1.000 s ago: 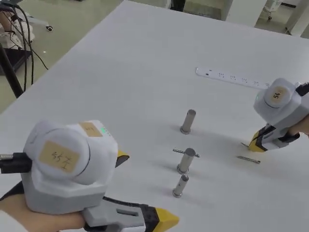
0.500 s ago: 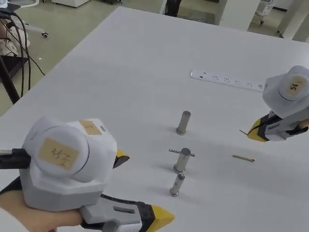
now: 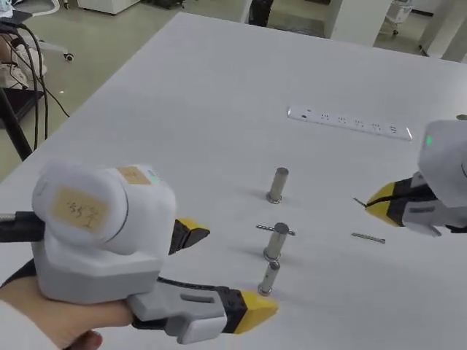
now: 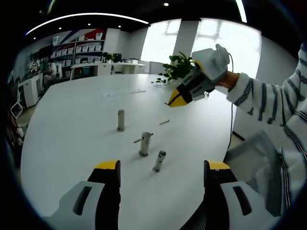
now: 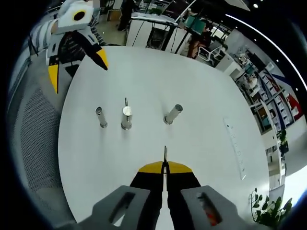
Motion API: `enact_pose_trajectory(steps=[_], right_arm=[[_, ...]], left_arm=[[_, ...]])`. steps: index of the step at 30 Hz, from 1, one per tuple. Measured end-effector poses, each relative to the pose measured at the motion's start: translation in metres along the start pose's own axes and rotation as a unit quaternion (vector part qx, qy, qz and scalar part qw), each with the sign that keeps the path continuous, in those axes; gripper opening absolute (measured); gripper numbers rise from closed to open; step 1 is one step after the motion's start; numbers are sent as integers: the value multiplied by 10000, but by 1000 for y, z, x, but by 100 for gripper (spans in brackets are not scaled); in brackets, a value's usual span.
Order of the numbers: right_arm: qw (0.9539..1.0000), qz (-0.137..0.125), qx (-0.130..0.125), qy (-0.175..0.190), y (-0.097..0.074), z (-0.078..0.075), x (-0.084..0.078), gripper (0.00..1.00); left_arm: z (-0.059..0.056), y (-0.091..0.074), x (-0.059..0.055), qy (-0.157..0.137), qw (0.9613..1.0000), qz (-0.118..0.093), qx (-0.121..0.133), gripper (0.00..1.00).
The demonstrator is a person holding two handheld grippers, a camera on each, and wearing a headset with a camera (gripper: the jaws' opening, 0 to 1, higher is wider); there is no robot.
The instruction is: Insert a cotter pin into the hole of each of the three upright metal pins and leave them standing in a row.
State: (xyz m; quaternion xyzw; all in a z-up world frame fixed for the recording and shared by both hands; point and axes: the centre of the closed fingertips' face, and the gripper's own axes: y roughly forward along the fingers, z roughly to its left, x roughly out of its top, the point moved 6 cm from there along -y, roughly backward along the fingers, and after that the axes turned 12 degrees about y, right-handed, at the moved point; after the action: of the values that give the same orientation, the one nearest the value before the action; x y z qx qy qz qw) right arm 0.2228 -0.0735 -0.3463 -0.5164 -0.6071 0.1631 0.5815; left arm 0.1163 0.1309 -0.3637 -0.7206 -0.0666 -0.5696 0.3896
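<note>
The right claw (image 5: pixel 164 167) is pressed together on the held cotter pin (image 5: pixel 165 154), mostly hidden between the yellow tips. Its thin bare end points forward at the row. In the head view this claw is cut off by the frame edge. The left claw (image 4: pixel 163 167) is spread wide and holds nothing. Three smooth steel cylinders stand upright on the matt white table (image 3: pixel 182 109): far pin (image 3: pixel 279 184), middle pin (image 3: pixel 275 244) with the inserted cotter pin (image 3: pixel 263 229) crosswise near its top, and near pin (image 3: pixel 269 278). A loose cotter pin (image 3: pixel 368 238) lies flat near the right claw.
</note>
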Motion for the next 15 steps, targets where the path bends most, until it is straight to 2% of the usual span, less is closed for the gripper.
enact_pose_trajectory(steps=[2, 7, 15], right_arm=[[9994, -285, -141, -160, -3, 6, 6, 0], [9970, -507, -434, -391, -11, 17, 13, 0], [9921, -843, -682, -628, -22, 33, 24, 0]], left_arm=[[2, 2, 6, -120, 9998, -151, -33, 65], [4, 7, 17, -291, 9988, -372, -138, 61], [5, 19, 38, -366, 9965, -657, -359, 51]])
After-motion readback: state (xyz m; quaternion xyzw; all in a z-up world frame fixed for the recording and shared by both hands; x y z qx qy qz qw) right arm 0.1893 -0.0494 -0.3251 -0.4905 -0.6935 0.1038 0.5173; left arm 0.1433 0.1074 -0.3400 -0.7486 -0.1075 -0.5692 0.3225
